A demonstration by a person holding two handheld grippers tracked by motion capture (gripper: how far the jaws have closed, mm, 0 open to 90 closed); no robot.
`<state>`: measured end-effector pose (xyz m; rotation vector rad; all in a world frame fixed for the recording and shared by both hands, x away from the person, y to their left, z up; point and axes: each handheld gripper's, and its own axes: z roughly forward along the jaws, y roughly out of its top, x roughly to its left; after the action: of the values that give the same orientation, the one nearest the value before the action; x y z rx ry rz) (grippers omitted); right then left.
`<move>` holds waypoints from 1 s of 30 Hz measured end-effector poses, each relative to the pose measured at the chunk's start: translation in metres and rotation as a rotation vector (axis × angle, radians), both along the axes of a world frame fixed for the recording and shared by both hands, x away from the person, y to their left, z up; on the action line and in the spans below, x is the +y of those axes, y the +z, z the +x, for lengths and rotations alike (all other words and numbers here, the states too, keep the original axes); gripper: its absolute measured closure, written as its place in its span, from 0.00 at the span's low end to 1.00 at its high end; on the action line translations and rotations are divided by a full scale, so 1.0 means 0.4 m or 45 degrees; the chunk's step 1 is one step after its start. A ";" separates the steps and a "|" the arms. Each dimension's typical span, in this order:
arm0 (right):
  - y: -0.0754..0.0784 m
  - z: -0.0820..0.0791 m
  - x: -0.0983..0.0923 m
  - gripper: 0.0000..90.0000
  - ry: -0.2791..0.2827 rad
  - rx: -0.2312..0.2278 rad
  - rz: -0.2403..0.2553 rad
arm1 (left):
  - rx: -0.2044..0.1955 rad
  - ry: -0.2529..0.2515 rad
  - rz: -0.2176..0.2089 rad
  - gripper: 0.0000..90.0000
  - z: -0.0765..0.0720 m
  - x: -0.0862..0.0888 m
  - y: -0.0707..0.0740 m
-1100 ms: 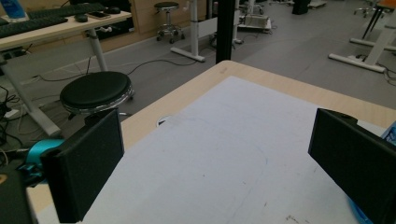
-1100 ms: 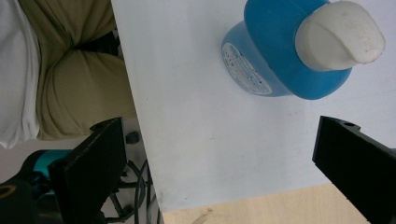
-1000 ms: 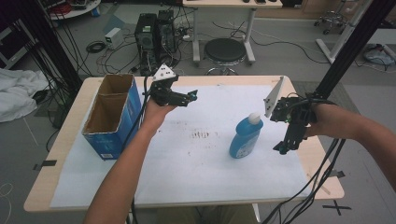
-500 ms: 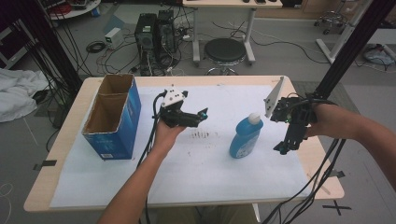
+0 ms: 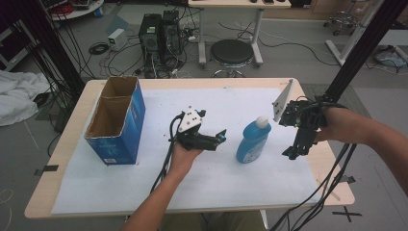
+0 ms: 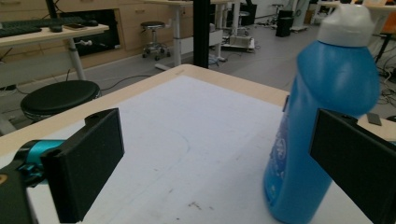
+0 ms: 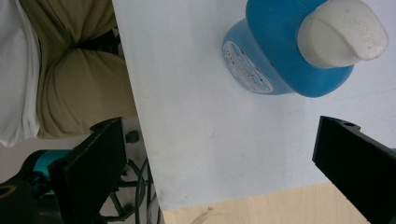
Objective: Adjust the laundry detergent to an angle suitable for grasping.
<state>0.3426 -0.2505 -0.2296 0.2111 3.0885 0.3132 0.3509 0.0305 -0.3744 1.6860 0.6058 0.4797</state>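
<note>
On white table paper [image 5: 144, 192], a blue bottle [image 5: 253, 139] is approached by the wide-open, empty left gripper [image 5: 217, 138]; it could be toppled by an off-centre jaw.

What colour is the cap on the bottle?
The cap is white, on a blue bottle. It shows best in the right gripper view.

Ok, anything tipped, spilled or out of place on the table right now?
Nothing stands out. The blue bottle stands upright with its white cap on, no spill on the white sheet, and the cardboard box sits open and upright. Both tongs are open and clear of it.
</note>
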 end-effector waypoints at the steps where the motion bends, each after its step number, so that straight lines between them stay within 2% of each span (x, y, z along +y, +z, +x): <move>1: -0.001 0.000 0.001 0.03 0.002 0.000 0.002 | 0.001 -0.014 -0.002 0.04 -0.004 -0.009 -0.004; 7: 0.000 -0.001 0.002 0.03 0.002 0.003 0.000 | 0.052 -0.091 -0.028 0.04 -0.018 -0.061 -0.033; 10: 0.000 -0.001 0.001 0.03 0.003 0.001 0.002 | 0.053 -0.121 -0.006 0.04 -0.026 -0.085 -0.043; 22: 0.000 -0.001 0.002 0.03 0.008 -0.003 0.009 | 0.077 -0.142 -0.042 0.04 -0.034 -0.132 -0.061; 26: 0.002 -0.002 0.001 0.03 0.002 -0.002 0.005 | 0.066 -0.154 -0.017 0.04 -0.036 -0.156 -0.069; 30: 0.002 -0.003 0.000 0.03 0.002 -0.003 0.004 | 0.073 -0.154 -0.025 0.04 -0.035 -0.176 -0.079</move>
<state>0.3415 -0.2505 -0.2288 0.2086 3.0860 0.3179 0.3369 -0.0401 -0.4058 1.7115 0.5442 0.3390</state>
